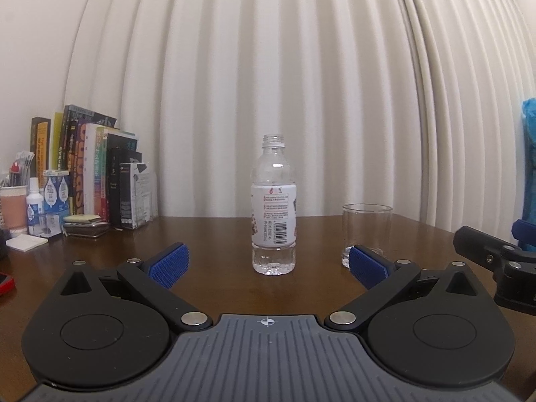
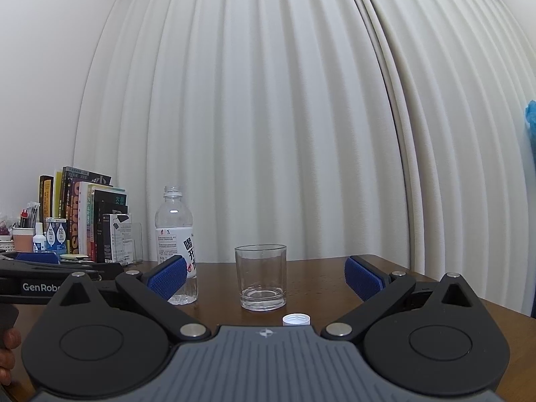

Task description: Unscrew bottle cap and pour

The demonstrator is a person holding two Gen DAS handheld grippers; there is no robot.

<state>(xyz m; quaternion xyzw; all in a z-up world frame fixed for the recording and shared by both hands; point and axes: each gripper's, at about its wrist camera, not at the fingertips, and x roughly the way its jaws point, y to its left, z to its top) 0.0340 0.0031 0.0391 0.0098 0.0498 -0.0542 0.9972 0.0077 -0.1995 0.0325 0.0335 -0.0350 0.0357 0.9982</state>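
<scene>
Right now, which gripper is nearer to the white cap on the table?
Right. The right gripper hangs open just behind the cap, which lies before the glass. The left gripper faces the bottle, off to the left.

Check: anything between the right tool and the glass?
Only the white bottle cap, lying on the wooden table just in front of the glass, inside the open right tool's span. Right wrist view.

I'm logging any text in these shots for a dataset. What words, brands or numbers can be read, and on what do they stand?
"GenRobo", cut off at the edge: on the left gripper, seen from the right wrist view.
"喝开", large characters: on the bottle label.
Fine print and barcode on the bottle label: too small to read.
Spines of the books: blurred, unreadable.
The small boxes beside them: unreadable.
</scene>
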